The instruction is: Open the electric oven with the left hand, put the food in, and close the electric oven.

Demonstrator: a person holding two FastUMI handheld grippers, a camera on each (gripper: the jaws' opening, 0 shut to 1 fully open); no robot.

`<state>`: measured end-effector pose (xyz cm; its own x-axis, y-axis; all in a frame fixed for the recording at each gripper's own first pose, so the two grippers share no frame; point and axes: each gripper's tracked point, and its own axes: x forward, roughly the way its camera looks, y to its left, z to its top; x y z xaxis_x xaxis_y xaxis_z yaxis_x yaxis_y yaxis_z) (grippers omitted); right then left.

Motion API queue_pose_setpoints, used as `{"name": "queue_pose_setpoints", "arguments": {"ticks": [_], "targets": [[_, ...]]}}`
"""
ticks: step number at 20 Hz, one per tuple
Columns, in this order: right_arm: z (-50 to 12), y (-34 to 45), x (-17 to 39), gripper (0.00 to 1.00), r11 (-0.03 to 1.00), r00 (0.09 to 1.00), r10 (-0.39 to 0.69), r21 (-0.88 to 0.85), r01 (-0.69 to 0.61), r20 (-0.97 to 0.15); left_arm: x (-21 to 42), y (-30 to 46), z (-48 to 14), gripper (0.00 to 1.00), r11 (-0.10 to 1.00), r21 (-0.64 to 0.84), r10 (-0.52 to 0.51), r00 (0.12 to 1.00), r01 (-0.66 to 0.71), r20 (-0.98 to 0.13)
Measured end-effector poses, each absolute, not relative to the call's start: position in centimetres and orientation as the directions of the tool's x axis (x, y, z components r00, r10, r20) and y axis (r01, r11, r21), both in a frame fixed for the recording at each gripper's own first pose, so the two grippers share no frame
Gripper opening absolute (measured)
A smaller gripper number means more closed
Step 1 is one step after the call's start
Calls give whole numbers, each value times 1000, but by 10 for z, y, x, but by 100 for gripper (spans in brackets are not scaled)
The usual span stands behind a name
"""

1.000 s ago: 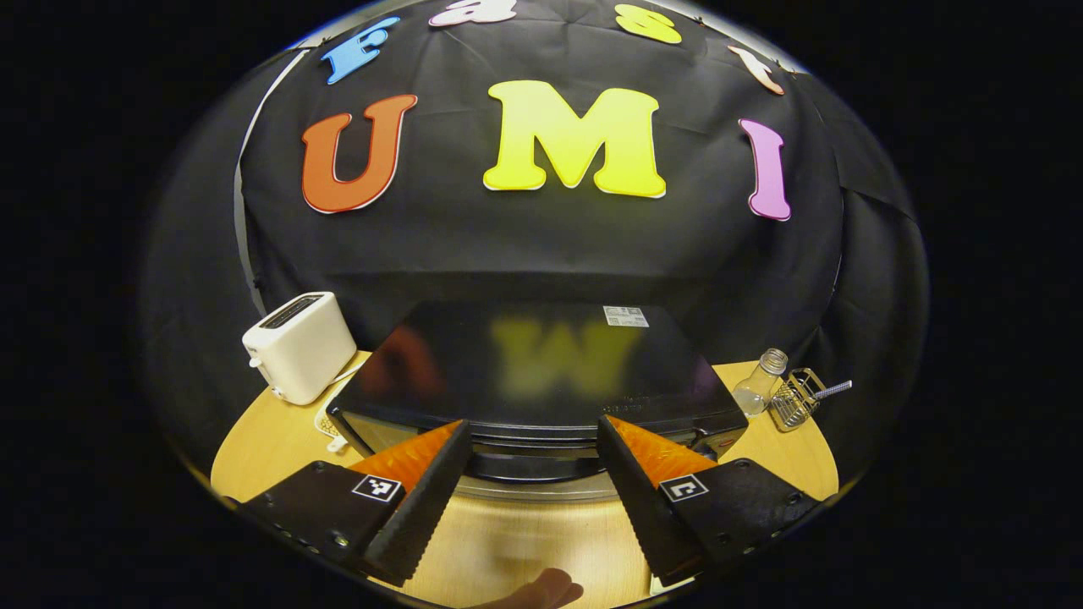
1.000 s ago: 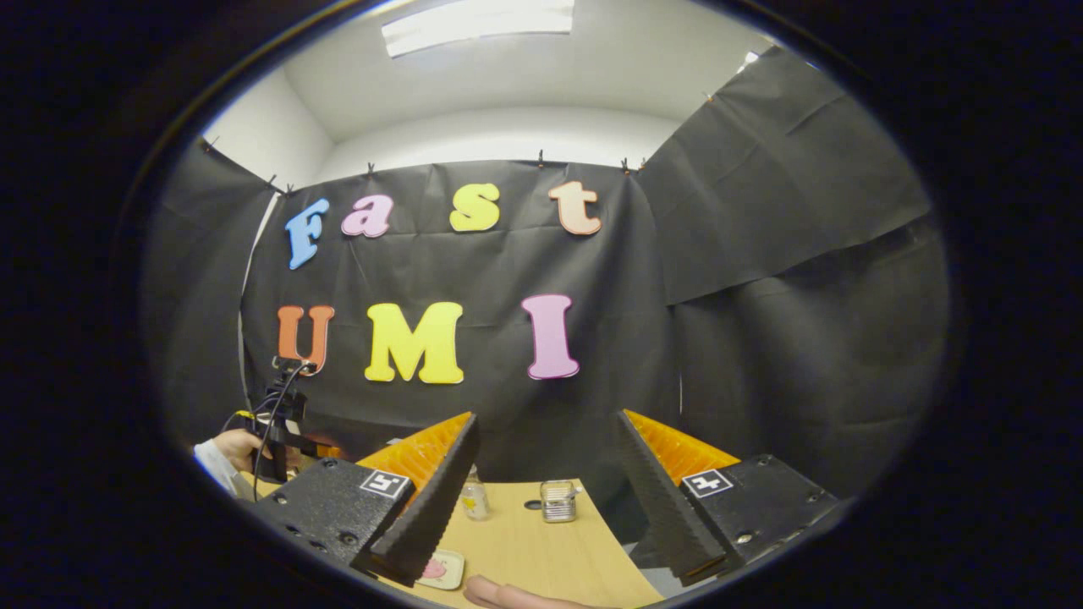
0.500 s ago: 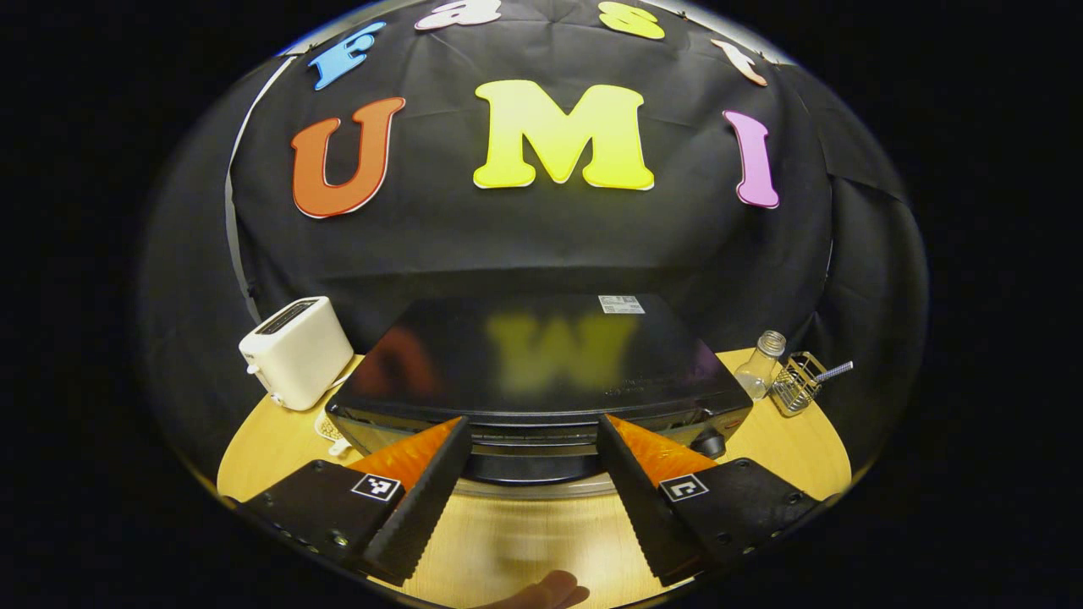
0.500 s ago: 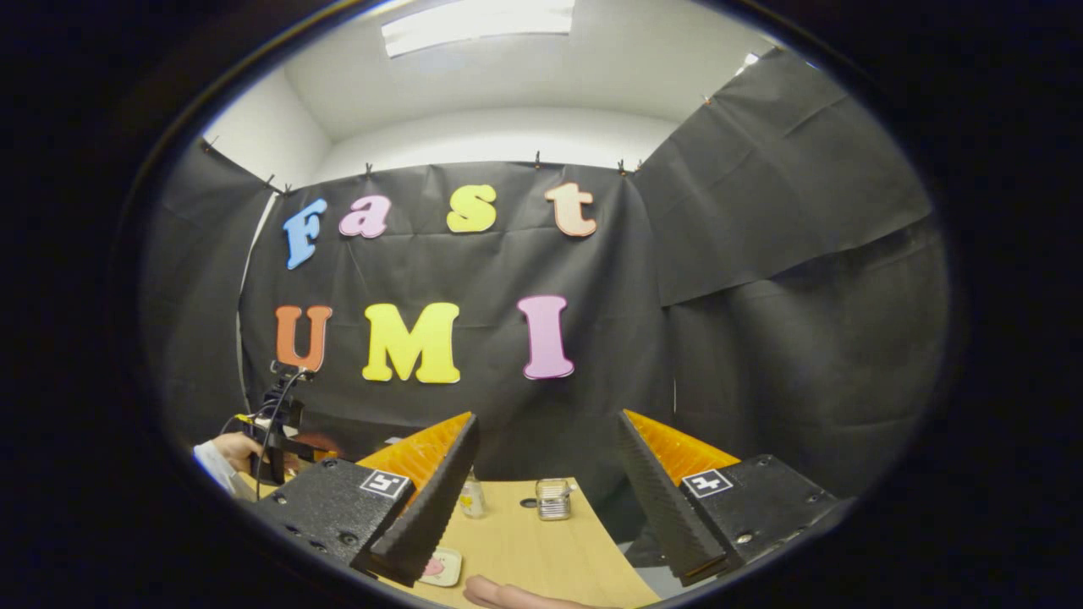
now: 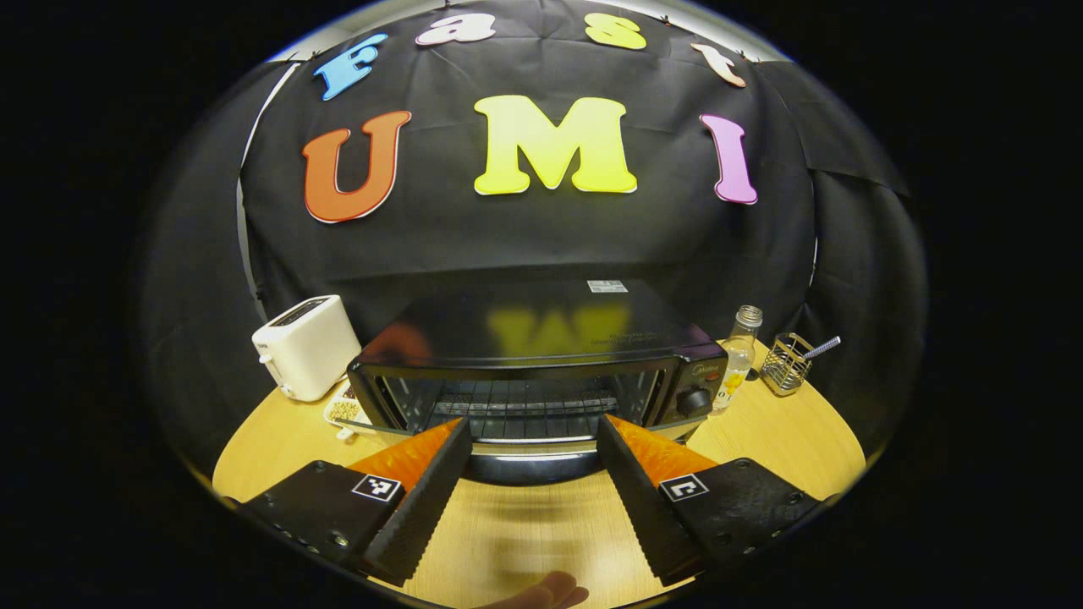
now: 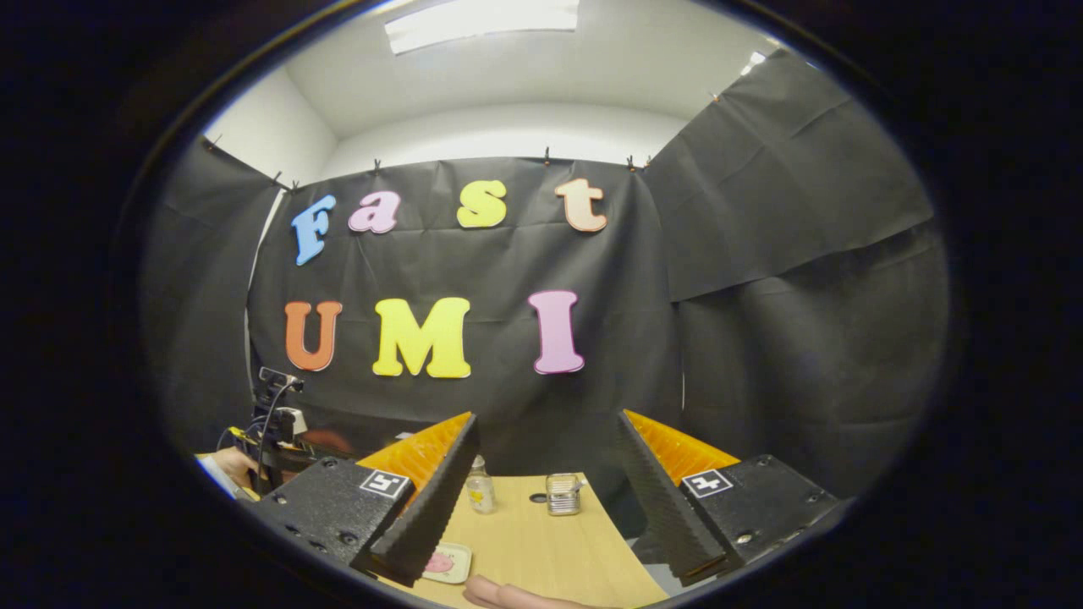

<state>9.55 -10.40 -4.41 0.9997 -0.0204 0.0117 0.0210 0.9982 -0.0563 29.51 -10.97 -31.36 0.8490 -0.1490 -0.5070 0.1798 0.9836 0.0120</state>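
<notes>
The black electric oven (image 5: pixel 541 338) stands on the round wooden table (image 5: pixel 778 431). Its front faces me and the wire racks inside show plainly. The door looks swung down toward me, and its dark handle (image 5: pixel 525 467) lies between my left gripper's fingers. My left gripper (image 5: pixel 533 499) is open, its fingers wide apart on either side of the handle. My right gripper (image 6: pixel 541 499) is open and empty, held above the table's right part. A pink piece of food on a small plate (image 6: pixel 444 562) lies below its left finger.
A white toaster (image 5: pixel 306 347) and a small plate (image 5: pixel 343 410) sit left of the oven. A glass bottle (image 5: pixel 738 342) and a wire holder (image 5: pixel 787 364) stand to its right. A hand holding the other gripper (image 6: pixel 271 423) shows at the left of the right gripper view.
The left gripper has drawn back and dropped from above the oven's top. The oven's front and racks have come into sight, the handle following between the fingers. The right gripper has hardly moved.
</notes>
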Motion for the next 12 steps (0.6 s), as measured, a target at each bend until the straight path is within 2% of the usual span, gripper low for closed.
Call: {"name": "queue_pose_setpoints", "arguments": {"ticks": [7,12], "targets": [[-60,-99,103,100,999,999,-11,-36,9,-30,260,-104,-329,95,980,20,-165,864,198,-475],[-64,-93,100,99,999,1000,-9,-40,8,-22,229,-100,-354,95,980,19,-163,851,198,-499]]}}
